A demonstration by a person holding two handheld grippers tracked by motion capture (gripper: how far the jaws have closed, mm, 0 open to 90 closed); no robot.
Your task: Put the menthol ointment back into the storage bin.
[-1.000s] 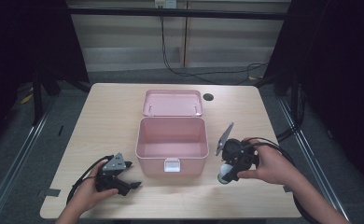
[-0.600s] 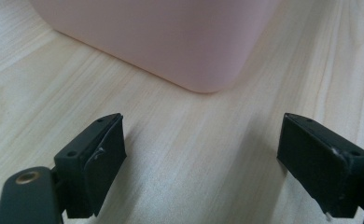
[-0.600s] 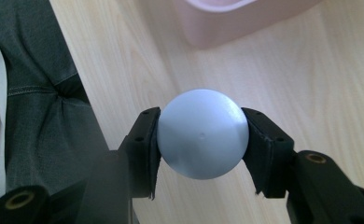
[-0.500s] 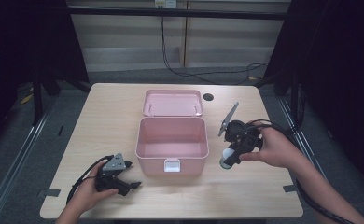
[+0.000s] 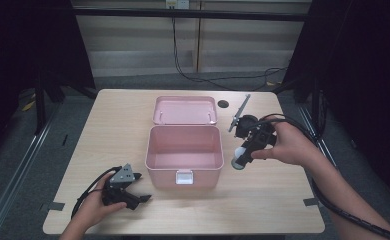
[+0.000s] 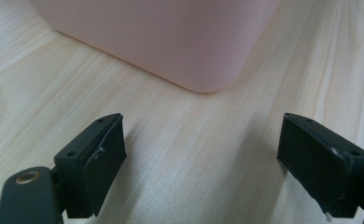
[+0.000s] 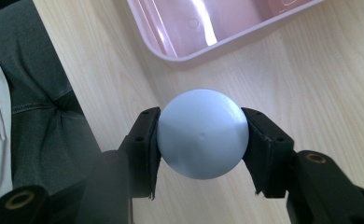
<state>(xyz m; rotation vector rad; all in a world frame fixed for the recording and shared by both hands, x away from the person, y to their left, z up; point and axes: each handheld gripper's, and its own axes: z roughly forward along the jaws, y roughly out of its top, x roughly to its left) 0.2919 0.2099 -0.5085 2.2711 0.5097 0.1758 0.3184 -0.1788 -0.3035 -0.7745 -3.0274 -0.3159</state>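
Right gripper view: the right gripper pinches a pale blue ball above the light wooden table, beside the open pink box. The left gripper rests on the table, jaws spread, before the box.

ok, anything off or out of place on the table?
Nothing stands out. The pink box sits square and open, its lid lying behind it. The right gripper holds the pale blue ball cleanly; the left gripper rests open on the table.
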